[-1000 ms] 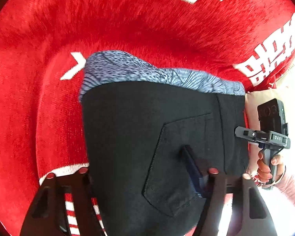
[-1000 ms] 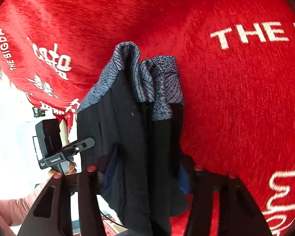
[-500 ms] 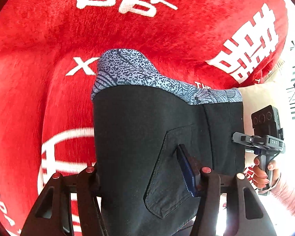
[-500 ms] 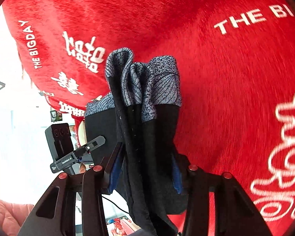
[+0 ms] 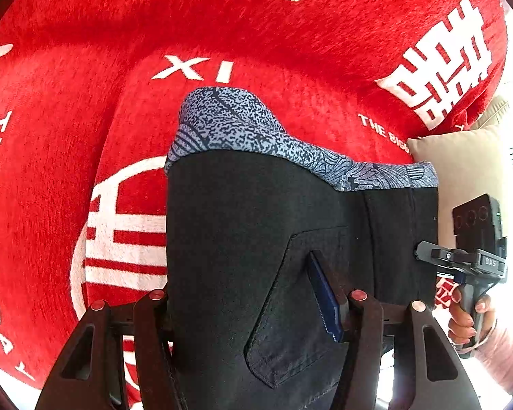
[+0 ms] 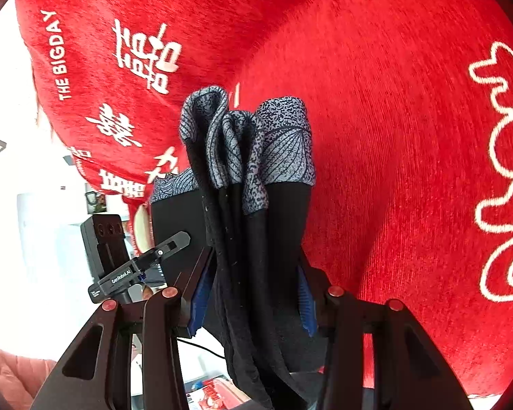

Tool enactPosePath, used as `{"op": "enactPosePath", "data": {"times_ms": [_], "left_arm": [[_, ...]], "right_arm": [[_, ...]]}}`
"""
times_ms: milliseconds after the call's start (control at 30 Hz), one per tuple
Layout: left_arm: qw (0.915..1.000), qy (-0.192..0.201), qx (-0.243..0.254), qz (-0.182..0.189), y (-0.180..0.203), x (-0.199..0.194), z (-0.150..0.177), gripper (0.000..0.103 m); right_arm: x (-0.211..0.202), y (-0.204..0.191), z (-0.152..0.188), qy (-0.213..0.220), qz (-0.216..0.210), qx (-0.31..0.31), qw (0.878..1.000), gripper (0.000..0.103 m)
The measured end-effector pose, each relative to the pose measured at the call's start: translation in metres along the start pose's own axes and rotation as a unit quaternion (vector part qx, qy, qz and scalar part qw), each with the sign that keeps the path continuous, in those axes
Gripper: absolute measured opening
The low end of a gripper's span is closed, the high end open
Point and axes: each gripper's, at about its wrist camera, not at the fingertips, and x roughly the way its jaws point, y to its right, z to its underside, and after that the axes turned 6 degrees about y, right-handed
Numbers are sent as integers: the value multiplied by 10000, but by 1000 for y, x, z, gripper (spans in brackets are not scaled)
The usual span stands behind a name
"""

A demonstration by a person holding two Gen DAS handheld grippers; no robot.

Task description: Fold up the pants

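Note:
Black pants (image 5: 242, 225) with a blue-grey patterned band (image 5: 229, 123) at the far end hang folded over a red blanket. My left gripper (image 5: 246, 307) is shut on the pants near a back pocket (image 5: 290, 307), with cloth filling the gap between its fingers. From the right wrist view the pants (image 6: 284, 225) are bunched in several layers, and the patterned band (image 6: 284, 143) hangs in folds. My right gripper (image 6: 253, 297) is shut on that bunch, blue pads pressing both sides. A hand (image 5: 468, 311) holds the right gripper's handle at the pants' right edge.
A red plush blanket (image 5: 290, 34) with white characters and lettering covers the surface below and fills most of both views (image 6: 410, 136). A beige cushion (image 5: 461, 164) lies at its right edge. A bright room and a pink sleeve (image 6: 10, 376) show at the left.
Both grippers have carried the pants sideways across the blanket and a little higher. The printed characters beneath have shifted. Both grips on the cloth have held.

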Motion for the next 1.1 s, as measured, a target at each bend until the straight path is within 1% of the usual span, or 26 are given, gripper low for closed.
{"op": "enactPosePath", "data": {"times_ms": [67, 100, 133, 167, 200, 267, 300, 367, 467, 500, 533, 600, 667, 700, 800, 867, 933, 1000, 1100], "left_arm": [[10000, 40, 29, -56, -7, 6, 3, 61], [10000, 28, 6, -89, -9, 9, 4, 61], [9999, -26, -66, -129, -13, 13, 6, 61], [9998, -74, -121, -145, -16, 15, 8, 61], [9997, -70, -147, -197, -18, 14, 10, 67], [9987, 87, -41, -498, -15, 6, 13, 68], [9973, 180, 47, -704, -13, 0, 15, 68], [9956, 324, 85, -874, -12, -12, 17, 68], [9920, 575, 257, -1091, -3, -29, 22, 68], [9908, 657, 311, -1139, 1, -33, 24, 68], [9900, 723, 345, -1162, 5, -37, 28, 68], [9891, 754, 414, -1196, 12, -36, 34, 68], [9895, 635, 452, -1214, 16, -26, 43, 68], [9893, 551, 461, -1271, 16, -18, 48, 68], [9825, 556, 749, -1613, 16, -5, 59, 68], [9800, 560, 843, -1714, 14, 1, 62, 70], [9781, 614, 937, -1755, 15, 4, 64, 77], [9743, 650, 1095, -1859, 18, 8, 64, 81], [9735, 608, 1084, -1922, 18, 4, 62, 81]], "right_arm": [[3, -2, 1, -12, 208, -115, 9997, 48], [6, -3, 1, -18, 386, -128, 9992, 48], [7, -4, 3, 6, 645, -149, 9978, 52], [7, -6, 4, 22, 885, -209, 9959, 54], [6, -10, 7, 43, 1268, -349, 9913, 56], [3, -16, 12, 116, 1873, -561, 9806, 57], [-1, -18, 15, 176, 2045, -581, 9770, 57], [-10, -21, 19, 330, 2130, -497, 9752, 57], [-23, -30, 27, 666, 2451, -542, 9657, 57], [-25, -34, 29, 756, 2498, -586, 9636, 52], [-27, -39, 33, 835, 2489, -656, 9627, 40], [-23, -48, 41, 887, 2516, -802, 9604, 28], [-15, -52, 49, 800, 2564, -940, 9587, 27], [-6, -51, 55, 651, 2630, -985, 9575, 27], [4, -42, 70, 504, 2805, -1054, 9527, 26], [9, -33, 73, 528, 2858, -1012, 9515, 27], [12, -30, 73, 615, 2880, -1005, 9504, 27], [14, -33, 72, 650, 2975, -1172, 9453, 27], [13, -40, 72, 609, 3088, -1148, 9422, 28]]}}
